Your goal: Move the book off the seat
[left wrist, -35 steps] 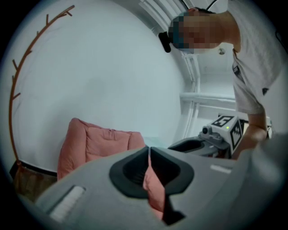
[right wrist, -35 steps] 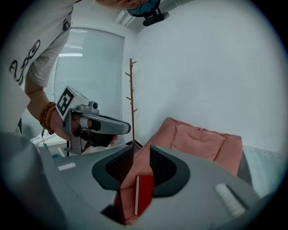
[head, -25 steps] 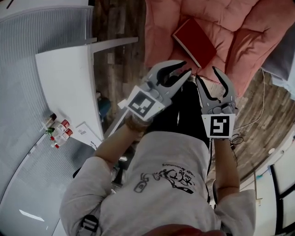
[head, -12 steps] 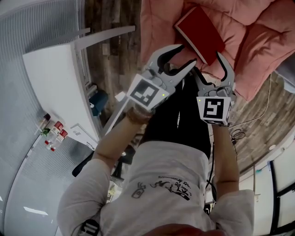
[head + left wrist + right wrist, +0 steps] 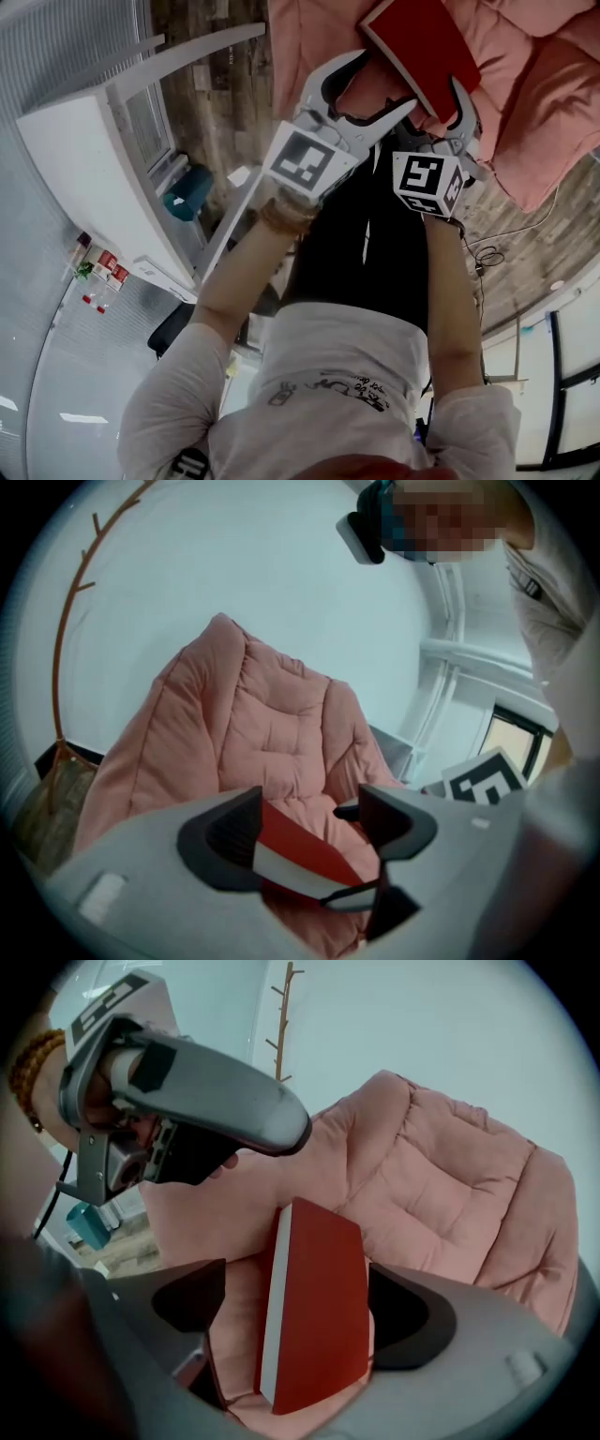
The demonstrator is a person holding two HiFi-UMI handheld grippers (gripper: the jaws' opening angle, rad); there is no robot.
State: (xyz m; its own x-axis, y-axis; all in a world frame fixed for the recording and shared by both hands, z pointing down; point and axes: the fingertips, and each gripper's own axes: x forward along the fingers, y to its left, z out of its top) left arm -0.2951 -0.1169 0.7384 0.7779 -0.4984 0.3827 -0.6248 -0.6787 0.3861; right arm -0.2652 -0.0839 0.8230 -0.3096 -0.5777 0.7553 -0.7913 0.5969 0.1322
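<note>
My left tongs [image 5: 309, 829] and right tongs [image 5: 300, 1302] have just been opening and stand wide. The red book [image 5: 422, 45] lies unclamped between them on the pink seat [image 5: 548, 84]. I can read no title on its cover.

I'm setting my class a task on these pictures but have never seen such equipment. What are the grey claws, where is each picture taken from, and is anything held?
There is no robot: a person holds a two-jaw tool in each hand, the left gripper and the right gripper. The marked cubes belong to them. One picture comes from a camera on the person's head, looking steeply down; the other two come from cameras riding on each gripper, looking along its jaws. A red book lies on a pink padded seat. Both grippers' jaws have just been opening and stand apart; each gripper view shows the book between them, but neither pair appears to press on it, so nothing is held.
</note>
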